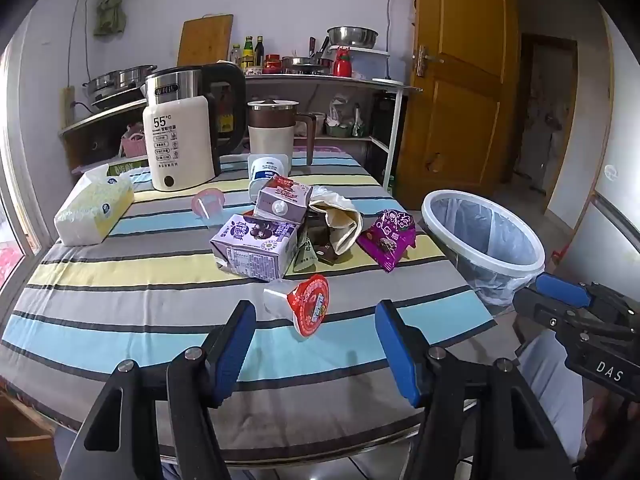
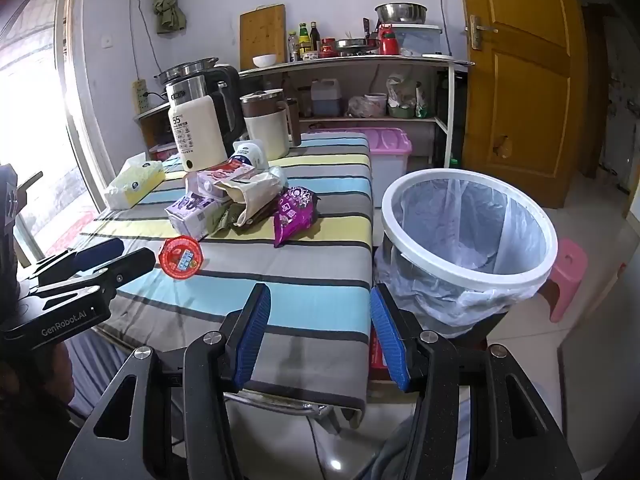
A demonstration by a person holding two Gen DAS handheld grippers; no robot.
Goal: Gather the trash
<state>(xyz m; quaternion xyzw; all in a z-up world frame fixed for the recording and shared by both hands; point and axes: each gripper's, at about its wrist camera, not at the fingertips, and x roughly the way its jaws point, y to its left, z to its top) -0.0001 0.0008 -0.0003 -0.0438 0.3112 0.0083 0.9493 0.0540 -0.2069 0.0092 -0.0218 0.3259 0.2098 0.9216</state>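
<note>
The right tongs (image 2: 318,332) were open over the edge of the striped counter (image 2: 320,264). A white bin (image 2: 548,256) with a clear bag stood just beside the counter. A little cup with a red lid (image 2: 181,259) lay near the left tongs (image 2: 116,258). A purple wrapper (image 2: 294,214) lay by the milk cartons (image 2: 192,212).

Table (image 1: 132,280) covered by a striped cloth. Lying on it: tissue pack (image 1: 94,210), kettle (image 1: 182,136), jug (image 1: 274,128), two purple cartons (image 1: 256,246), purple snack wrapper (image 1: 386,238), cream bag (image 1: 340,220), and a red-lidded cup (image 1: 302,304) on its side.
</note>
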